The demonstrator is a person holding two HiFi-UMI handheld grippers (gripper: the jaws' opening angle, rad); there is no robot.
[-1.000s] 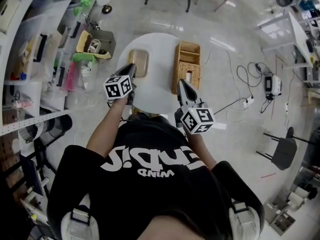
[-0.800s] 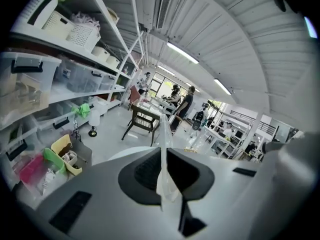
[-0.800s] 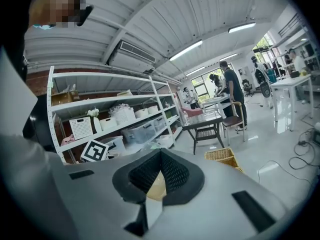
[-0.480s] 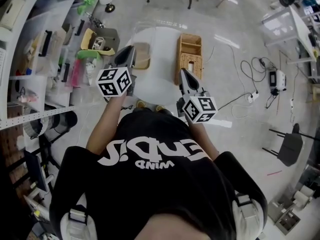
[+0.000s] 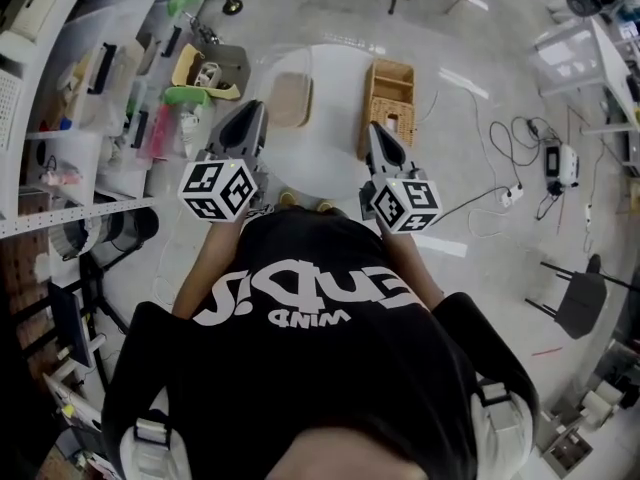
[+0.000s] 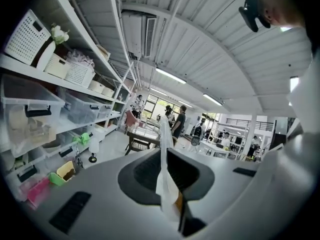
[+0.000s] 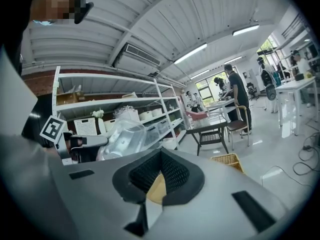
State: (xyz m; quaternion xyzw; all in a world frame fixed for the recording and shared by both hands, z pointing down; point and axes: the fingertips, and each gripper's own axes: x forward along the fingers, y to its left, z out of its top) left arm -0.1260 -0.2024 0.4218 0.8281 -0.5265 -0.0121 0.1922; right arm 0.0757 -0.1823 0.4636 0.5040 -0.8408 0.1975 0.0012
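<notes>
Left claw pinched shut on plastic, right claw closed, both up by the table!

My left gripper (image 6: 164,159) had its jaws pressed together on a thin sheet of clear plastic (image 6: 167,186), which stood up out of the pinch at the centre of the left gripper view. In the right gripper view that plastic ballooned at the left of the frame, beside the marker cube (image 7: 52,129). My right gripper (image 7: 161,156) was closed too, with only a tan patch in the notch that I couldn't identify. In the head view both claws sat mid-frame, at the near edge of the round white table (image 5: 325,158). Beyond them a tan tray (image 5: 290,100) and a wicker basket (image 5: 388,108) lay on it, upper centre. Shelving (image 5: 60,88) ran along the left edge.
</notes>
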